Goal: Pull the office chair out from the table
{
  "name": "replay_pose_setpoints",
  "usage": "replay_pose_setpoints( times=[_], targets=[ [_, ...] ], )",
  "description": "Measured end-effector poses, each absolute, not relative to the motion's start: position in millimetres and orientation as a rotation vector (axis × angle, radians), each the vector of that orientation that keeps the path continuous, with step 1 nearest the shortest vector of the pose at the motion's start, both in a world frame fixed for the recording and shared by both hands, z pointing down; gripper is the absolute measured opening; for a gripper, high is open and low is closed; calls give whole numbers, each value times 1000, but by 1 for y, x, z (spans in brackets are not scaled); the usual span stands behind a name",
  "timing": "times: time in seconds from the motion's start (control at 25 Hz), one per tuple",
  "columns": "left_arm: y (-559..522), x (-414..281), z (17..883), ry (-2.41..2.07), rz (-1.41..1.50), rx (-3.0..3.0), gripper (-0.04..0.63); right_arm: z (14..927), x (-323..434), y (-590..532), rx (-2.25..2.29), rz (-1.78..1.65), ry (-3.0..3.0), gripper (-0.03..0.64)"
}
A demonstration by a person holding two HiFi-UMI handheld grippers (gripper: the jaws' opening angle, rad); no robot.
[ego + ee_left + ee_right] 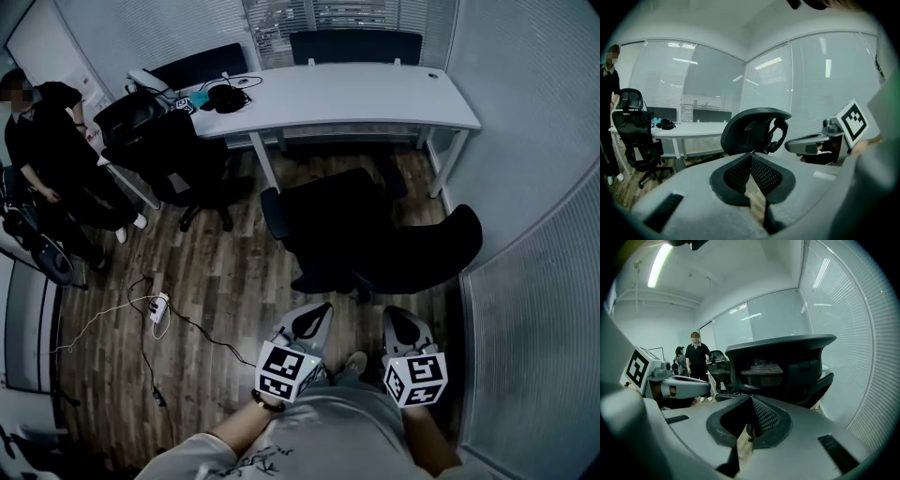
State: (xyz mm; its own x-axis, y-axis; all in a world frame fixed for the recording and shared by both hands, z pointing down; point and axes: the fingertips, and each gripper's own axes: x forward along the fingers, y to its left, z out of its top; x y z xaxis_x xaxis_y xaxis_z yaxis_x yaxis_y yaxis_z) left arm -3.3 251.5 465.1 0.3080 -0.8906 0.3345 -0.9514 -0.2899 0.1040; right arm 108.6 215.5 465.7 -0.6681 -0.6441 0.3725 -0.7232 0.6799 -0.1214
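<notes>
The black office chair (342,220) stands on the wood floor in front of the white table (375,94), its curved back (427,253) turned toward me. Its mesh headrest fills the middle of the left gripper view (754,129) and the right gripper view (783,366). My left gripper (323,307) and right gripper (398,314) hang side by side just short of the chair's back, not touching it. Both are shut with nothing between the pads; the jaws meet at the left gripper (750,157) and the right gripper (752,400).
A second black office chair (155,141) stands at the table's left end, with a person (56,150) beside it. Headphones (225,97) lie on the table. A power strip with cables (157,307) lies on the floor at the left. A glass wall with blinds (534,281) runs close on the right.
</notes>
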Motion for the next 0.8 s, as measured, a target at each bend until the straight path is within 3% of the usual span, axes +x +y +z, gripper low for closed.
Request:
replay_pose_setpoints(
  times=[0.8],
  targets=[
    [247,-27,462,-1685,319,2283,11,461,77,210,997,354,-2619,6]
  ],
)
